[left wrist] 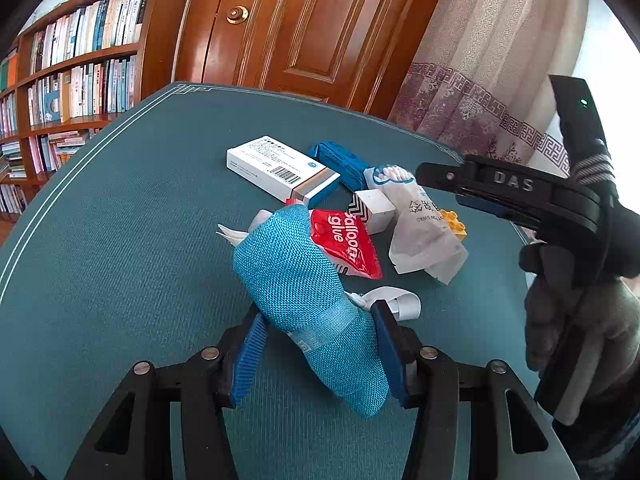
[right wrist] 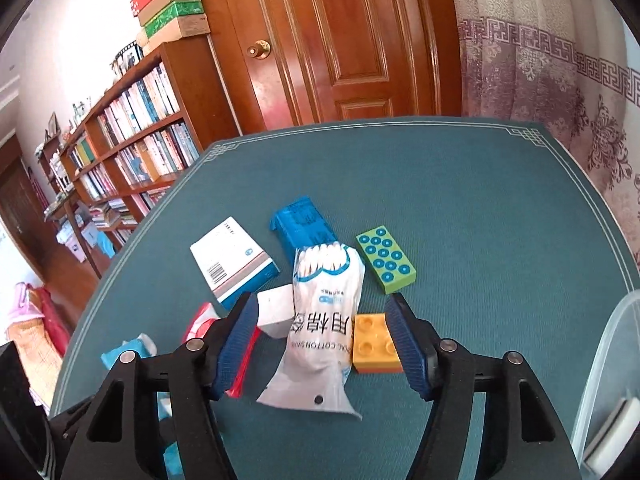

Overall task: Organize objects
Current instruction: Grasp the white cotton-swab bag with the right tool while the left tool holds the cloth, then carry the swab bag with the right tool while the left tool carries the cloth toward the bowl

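Note:
My left gripper (left wrist: 320, 344) is shut on a turquoise mesh pouch (left wrist: 296, 276), which sticks out ahead of the jaws over the teal table (left wrist: 120, 240). Beyond it lie a red balloon glue packet (left wrist: 346, 240), a white medicine box (left wrist: 280, 168), a blue box (left wrist: 340, 160), a small white box (left wrist: 376, 206), a cotton swab bag (left wrist: 420, 232) and a yellow brick (left wrist: 454, 222). My right gripper (right wrist: 320, 340) is open, its jaws either side of the cotton swab bag (right wrist: 320, 320) and the yellow brick (right wrist: 374, 340). The right gripper also shows from the side in the left wrist view (left wrist: 452, 182).
A green brick with blue studs (right wrist: 386, 260) lies right of the blue box (right wrist: 300, 222). A clear plastic bin (right wrist: 608, 380) stands at the table's right edge. A bookshelf (right wrist: 132, 148), wooden door (right wrist: 340, 40) and curtain (right wrist: 540, 60) are behind the table.

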### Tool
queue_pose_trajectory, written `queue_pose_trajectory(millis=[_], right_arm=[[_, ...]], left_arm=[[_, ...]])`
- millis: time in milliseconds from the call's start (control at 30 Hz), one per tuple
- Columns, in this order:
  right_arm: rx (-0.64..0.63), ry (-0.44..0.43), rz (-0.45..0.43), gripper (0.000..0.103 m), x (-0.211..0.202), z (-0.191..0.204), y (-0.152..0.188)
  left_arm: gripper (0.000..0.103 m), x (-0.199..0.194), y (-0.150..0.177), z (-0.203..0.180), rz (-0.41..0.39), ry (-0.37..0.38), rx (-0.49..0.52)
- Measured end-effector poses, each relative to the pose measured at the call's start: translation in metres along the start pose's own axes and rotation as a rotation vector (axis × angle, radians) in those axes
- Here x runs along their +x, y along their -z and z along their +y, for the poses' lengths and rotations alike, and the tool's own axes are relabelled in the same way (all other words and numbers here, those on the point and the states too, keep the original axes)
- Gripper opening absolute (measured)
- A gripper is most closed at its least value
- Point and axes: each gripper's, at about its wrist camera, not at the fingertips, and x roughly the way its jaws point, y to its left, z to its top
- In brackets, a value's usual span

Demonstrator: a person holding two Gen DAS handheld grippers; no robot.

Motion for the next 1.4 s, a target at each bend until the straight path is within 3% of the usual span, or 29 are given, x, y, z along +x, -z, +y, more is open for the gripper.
queue_pose_trajectory(millis=[333, 633, 1000, 1400], right_arm=[[-0.052, 0.037, 0.098, 0.056, 0.05, -0.002, -0.01], [-0.05, 0.007, 0.101, 0.052, 0.047, -0.003, -0.005], [-0.05, -0.008, 0.106, 0.046, 0.014, -0.004, 0.024], [-0.08, -0.057, 0.067, 0.046, -0.061, 0.012, 0.074]], left_arm=[[0.056, 0.001, 0.001, 0.002, 0.003, 0.0, -0.009], [0.056, 0.0, 0.001, 0.002, -0.003, -0.002, -0.01], [0.056, -0.002, 0.001, 0.002, -0.018, -0.005, -0.015], [0.056, -0.007, 0.001, 0.003, -0.041, -0.006, -0.017]])
